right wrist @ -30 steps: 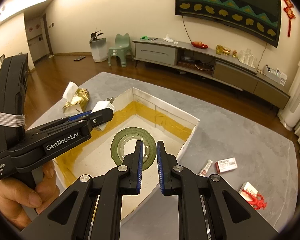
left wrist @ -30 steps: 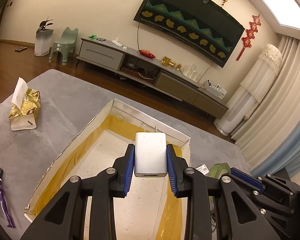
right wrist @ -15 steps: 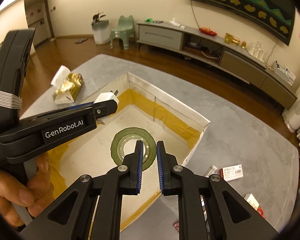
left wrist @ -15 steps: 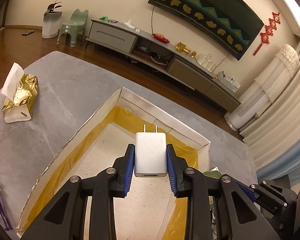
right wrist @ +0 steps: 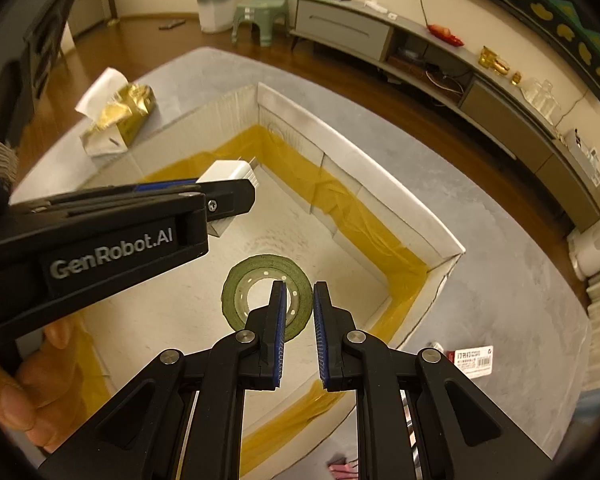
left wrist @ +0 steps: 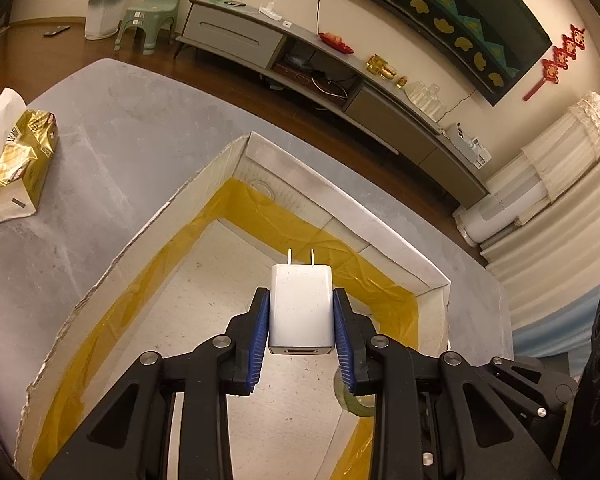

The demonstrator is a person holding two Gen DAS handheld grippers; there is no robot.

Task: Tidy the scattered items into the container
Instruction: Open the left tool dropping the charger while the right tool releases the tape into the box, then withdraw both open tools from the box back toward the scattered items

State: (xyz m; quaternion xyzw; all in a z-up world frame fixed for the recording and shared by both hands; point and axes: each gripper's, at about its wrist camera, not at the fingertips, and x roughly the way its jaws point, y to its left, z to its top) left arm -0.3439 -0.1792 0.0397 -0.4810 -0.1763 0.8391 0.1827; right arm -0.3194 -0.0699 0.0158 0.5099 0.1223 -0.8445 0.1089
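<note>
Left wrist view: the left hand-held gripper grasps a white charger between its blue pads, prongs pointing toward 12 o'clock. The charger hangs above the floor of the open cardboard box, which has white walls and yellow tape along its inner base. A gold tissue pack lies on the grey desk at 9 o'clock, well apart from the box. A sliver of the green tape roll shows at 4 o'clock, just beside the right finger. Right wrist view: the right hand-held gripper is released, its jaws parted by a narrow gap with nothing between them; it sits above the box. The green tape roll lies flat on the box floor, partly hidden behind the left fingertip. The left hand-held gripper enters from 9 o'clock, carrying the charger over the box interior; a person's hand holds its handle at 8 o'clock. The tissue pack rests at 10 o'clock outside the box. A small white and red packet lies on the desk at 4 o'clock, just outside the box.
</note>
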